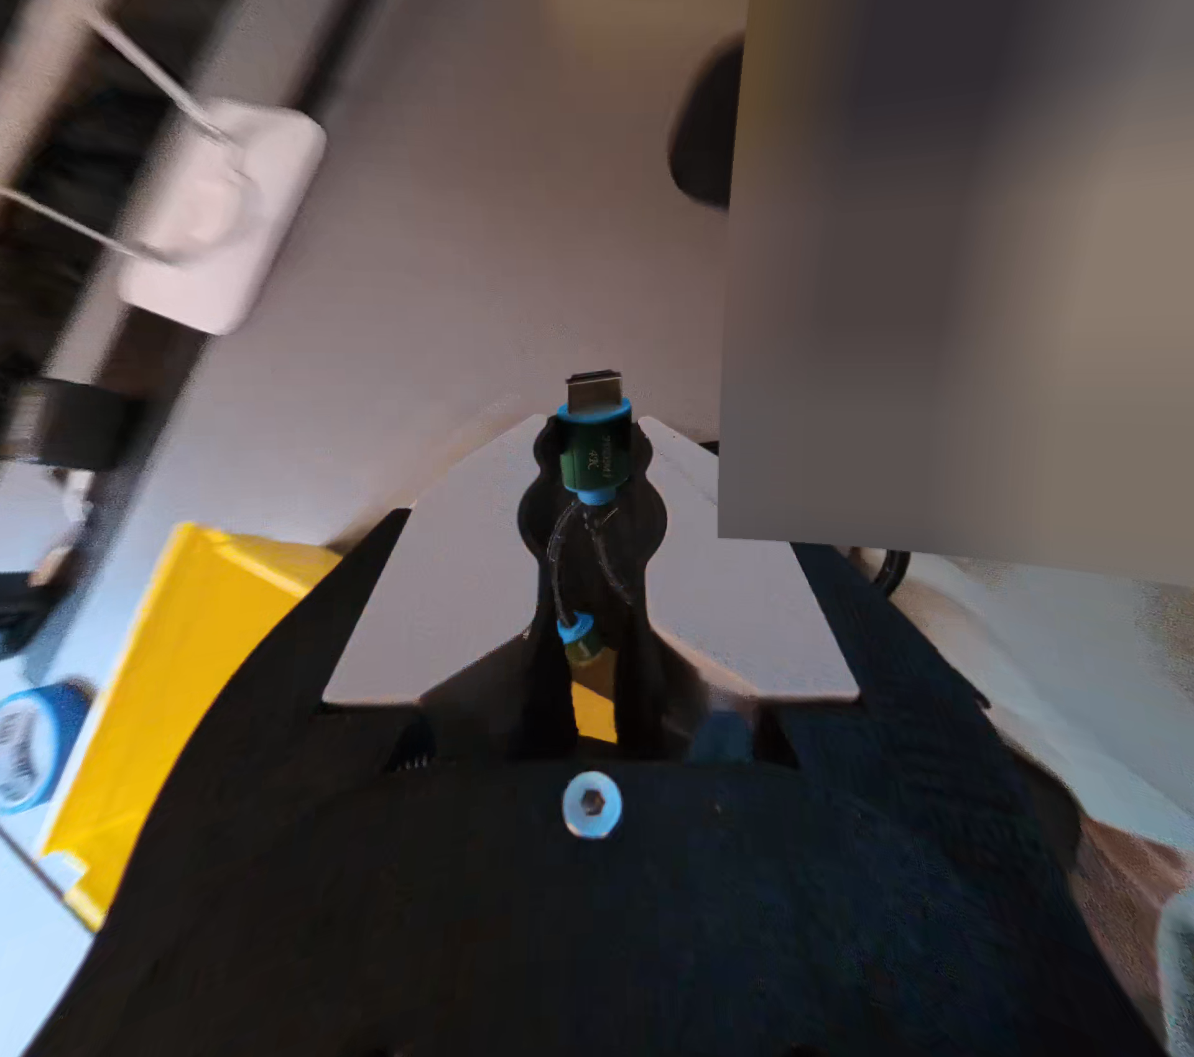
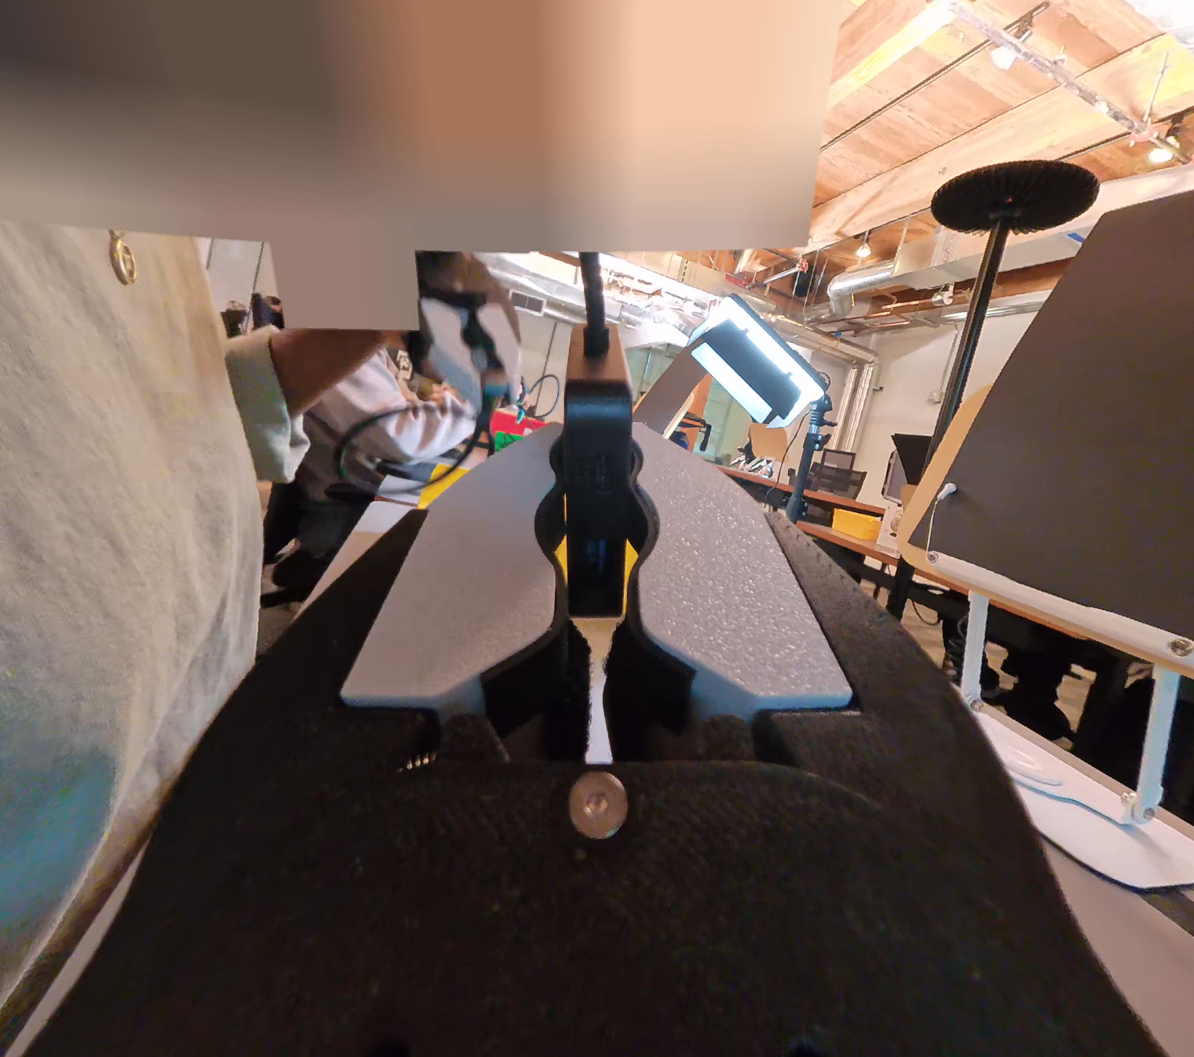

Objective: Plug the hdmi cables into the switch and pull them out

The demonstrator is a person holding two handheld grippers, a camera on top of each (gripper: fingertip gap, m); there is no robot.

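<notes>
- The left gripper (image 1: 593, 461) is closed on a green plug (image 1: 593, 454) with blue collars; its bare metal tip juts forward past the fingertips into open air.
- A thin dark cable (image 1: 581, 557) loops back between the jaws to a second green plug (image 1: 580, 641) hanging near the gripper's base.
- The right gripper (image 2: 597, 477) is clamped on the black switch (image 2: 597, 483), held upright, with a black lead (image 2: 591, 302) leaving its far end.
- The left gripper also shows small and far off in the right wrist view, so plug and switch are well apart.
- My judgement: the step is bringing the plug to a port. Square the flat tip to the slot first, then push straight along the plug's axis while the right gripper braces the switch; tilting risks jamming.
- I cannot tell which face of the switch carries the ports.
- Below the left gripper lies a pale surface (image 1: 452, 186), blurred, with a yellow box (image 1: 181, 671), a white adapter (image 1: 219, 225) and blue tape (image 1: 39, 748).
- Around the right gripper: a workshop with a wooden ceiling (image 2: 969, 76), a panel light (image 2: 756, 373) on a stand, a dark board (image 2: 1085, 444), and a person's pale sleeve (image 2: 97, 509) close by.
</notes>
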